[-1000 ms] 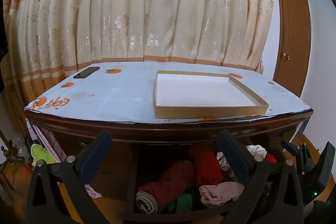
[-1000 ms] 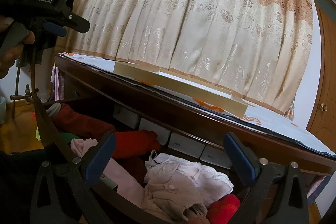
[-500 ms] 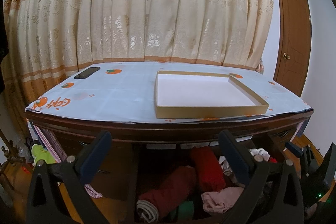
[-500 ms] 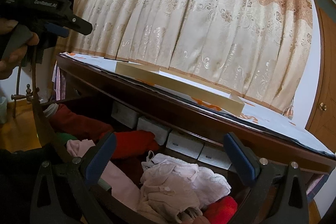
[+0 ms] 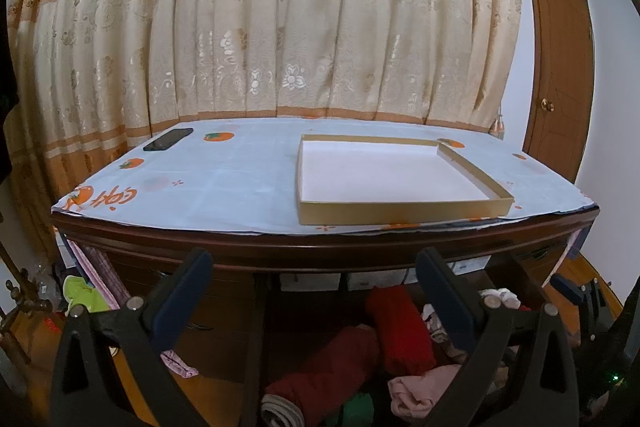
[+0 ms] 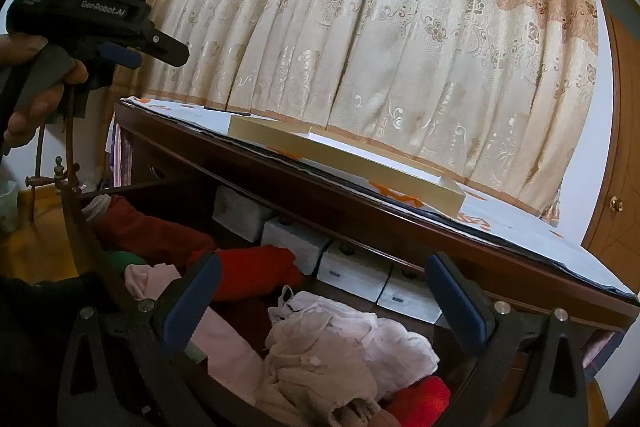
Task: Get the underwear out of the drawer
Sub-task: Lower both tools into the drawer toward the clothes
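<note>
An open drawer under the table holds rolled and crumpled clothes. A pale pink and white lacy garment lies just below my right gripper, which is open and holds nothing. Red rolls and a pink piece lie to its left. My left gripper is open too and hovers in front of the table edge, above a dark red roll and a pink bundle. In the right wrist view, a hand holds the left gripper high at the upper left.
On the table's patterned cloth sit a shallow gold-edged box tray and a dark phone. Small white boxes line the drawer's back. A curtain hangs behind, with a wooden door at the right.
The left gripper has lifted a little, so the drawer sits lower in its view. The right gripper has edged forward and down over the lacy garment. Both stay open.
</note>
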{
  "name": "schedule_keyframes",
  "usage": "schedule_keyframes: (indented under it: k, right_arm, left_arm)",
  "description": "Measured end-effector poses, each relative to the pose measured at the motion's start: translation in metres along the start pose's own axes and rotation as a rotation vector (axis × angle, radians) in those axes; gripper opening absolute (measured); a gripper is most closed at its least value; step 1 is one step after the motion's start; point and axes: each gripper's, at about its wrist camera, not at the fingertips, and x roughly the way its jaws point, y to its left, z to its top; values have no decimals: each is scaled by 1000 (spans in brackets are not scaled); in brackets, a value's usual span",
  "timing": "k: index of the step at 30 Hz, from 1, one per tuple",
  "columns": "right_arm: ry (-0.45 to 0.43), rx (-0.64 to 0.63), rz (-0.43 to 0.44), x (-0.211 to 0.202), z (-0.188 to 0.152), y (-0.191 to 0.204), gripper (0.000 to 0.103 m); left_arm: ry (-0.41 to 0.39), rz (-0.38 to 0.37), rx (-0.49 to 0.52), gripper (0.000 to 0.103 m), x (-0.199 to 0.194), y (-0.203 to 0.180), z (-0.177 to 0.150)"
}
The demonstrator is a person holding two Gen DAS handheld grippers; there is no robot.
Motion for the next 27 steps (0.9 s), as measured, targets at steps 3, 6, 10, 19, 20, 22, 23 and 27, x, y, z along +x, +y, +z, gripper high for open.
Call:
schedule_keyframes:
  k: [3,6,10,19,20,22,23,27]
  right_arm:
    - [-1,8,1,-2,0,-2,102]
    - [1,10,5,-2,0,-2,102]
    - [8,1,8,-2,-1,-2,102]
    - [146,13,47,12,-3,-3,102]
    - [157,20,57,13,-3,-5,102]
    - [170,45,73,13,-2,-8,102]
    - [177,58,79,13,-2,-10,102]
    - [201,84,99,15,1,-14,102]
  left_arm:
    - [3,-11,-11,103,-2,4,0]
    - [6,-21,-3,103,-3,2,-1]
    - [17,-20,23,103,-1,-3,-2]
    - [140,-72,95,103,28,-25,-16]
    - [155,-72,113,103,32,-28,-19]
    - [176,-78,134,103,38,-35,-21]
    - [190,-82,147,103,41,-38,-24]
    - [244,-105,194,103,58,-49,-30]
